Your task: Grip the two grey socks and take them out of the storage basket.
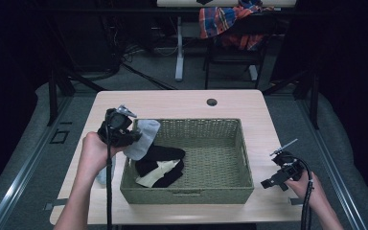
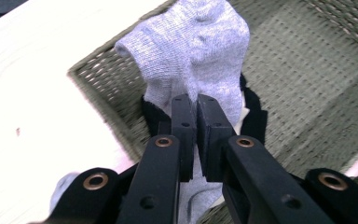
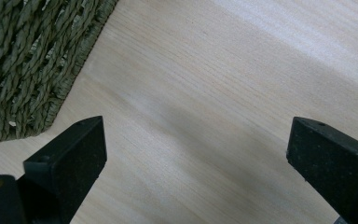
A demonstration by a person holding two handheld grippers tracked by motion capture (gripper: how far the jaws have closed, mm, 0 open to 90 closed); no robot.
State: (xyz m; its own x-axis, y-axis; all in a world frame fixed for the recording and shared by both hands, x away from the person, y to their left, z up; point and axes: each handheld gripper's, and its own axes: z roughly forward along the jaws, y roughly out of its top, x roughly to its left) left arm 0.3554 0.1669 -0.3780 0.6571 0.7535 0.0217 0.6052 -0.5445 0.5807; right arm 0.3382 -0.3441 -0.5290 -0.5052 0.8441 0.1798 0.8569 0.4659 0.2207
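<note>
A grey sock (image 1: 143, 139) (image 2: 196, 60) hangs over the left rim of a green woven basket (image 1: 230, 191) (image 2: 317, 84). My left gripper (image 1: 133, 135) (image 2: 196, 103) is shut on this sock, its jaws pressed together on the fabric. Inside the basket, at its left end, lie black socks (image 1: 160, 154) and a cream sock (image 1: 155, 173). My right gripper (image 1: 270, 184) (image 3: 196, 154) is held low over the bare tabletop to the right of the basket, open wide with nothing between its jaws. A corner of the basket (image 3: 32, 60) fills the upper left of the right gripper view.
Another pale grey sock (image 1: 104, 173) lies on the wooden table (image 1: 182, 103) left of the basket, partly under the left hand. A round cable hole (image 1: 212, 102) sits near the far edge. A chair with a plaid shirt (image 1: 227, 21) stands beyond the table.
</note>
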